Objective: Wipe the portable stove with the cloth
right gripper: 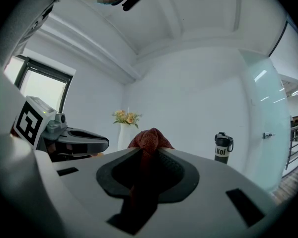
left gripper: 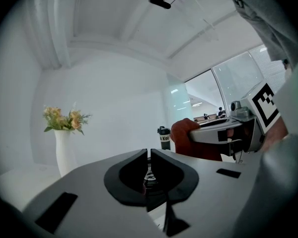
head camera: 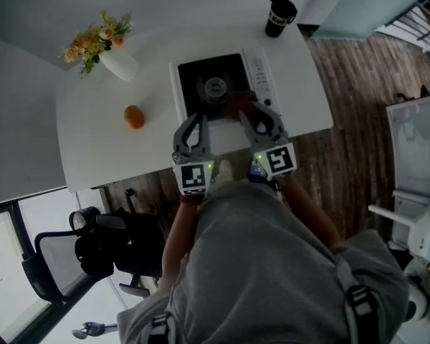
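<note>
The stove (head camera: 201, 74) sits at the frame's centre, on the white table (head camera: 93, 131), with its near edge towards me. The cloth (head camera: 238, 104), rust-red, lies bunched on the stove's lower right corner, just below the burner (head camera: 215, 88).

My right gripper (head camera: 252, 115) has the cloth. Its jaws are clamped on a fold, the bulk stands up past the tips and a tail hangs back between them. I judge this grip puts the wad in front to serve as the wiping face.

My left gripper (head camera: 198, 118) is at the stove's lower left edge, jaws drawn together with only a slit between. I see nothing held in them. I judge it is placed there to steady the stove against the wiping push; whether it touches I cannot tell.

No wiping marks are visible.

Clear of the work are an orange (head camera: 134, 117) at left, a vase (head camera: 118, 63) at upper left and a mug (head camera: 279, 15) at upper right.
</note>
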{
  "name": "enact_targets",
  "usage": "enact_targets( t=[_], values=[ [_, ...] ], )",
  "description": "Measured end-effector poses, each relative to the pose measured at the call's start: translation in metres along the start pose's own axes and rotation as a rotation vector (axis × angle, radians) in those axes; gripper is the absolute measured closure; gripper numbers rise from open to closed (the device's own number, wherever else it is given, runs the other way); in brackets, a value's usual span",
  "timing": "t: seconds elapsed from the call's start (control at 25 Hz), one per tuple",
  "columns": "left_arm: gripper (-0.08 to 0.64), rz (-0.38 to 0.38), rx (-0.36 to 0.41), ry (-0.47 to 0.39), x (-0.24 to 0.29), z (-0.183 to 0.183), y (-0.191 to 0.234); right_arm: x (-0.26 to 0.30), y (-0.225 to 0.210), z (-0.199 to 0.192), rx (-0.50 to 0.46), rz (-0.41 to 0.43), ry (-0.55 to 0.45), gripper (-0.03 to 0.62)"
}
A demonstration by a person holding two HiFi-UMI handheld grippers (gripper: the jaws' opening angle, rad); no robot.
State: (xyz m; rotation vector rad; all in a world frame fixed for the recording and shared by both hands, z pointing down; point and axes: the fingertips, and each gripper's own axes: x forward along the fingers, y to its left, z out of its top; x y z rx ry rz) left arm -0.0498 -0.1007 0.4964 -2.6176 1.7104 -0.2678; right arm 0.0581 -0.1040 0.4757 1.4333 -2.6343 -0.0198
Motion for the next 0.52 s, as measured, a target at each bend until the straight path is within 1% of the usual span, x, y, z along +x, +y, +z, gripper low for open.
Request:
enact_targets(
  t=[0.2,0.52],
  values=[
    [0.515,0.008,-0.018,-0.004,-0.0004,-0.0006,0.0008,-0.0001,-0.0001,-0.0037,-0.009,0.006,0.02,0.503],
    [0.515,0.01,-0.008,-0.007,0.0003,0.0024,0.0013,0.0016,-0.0006,-0.0037,-0.005,0.013,0.027,0.503]
  ],
)
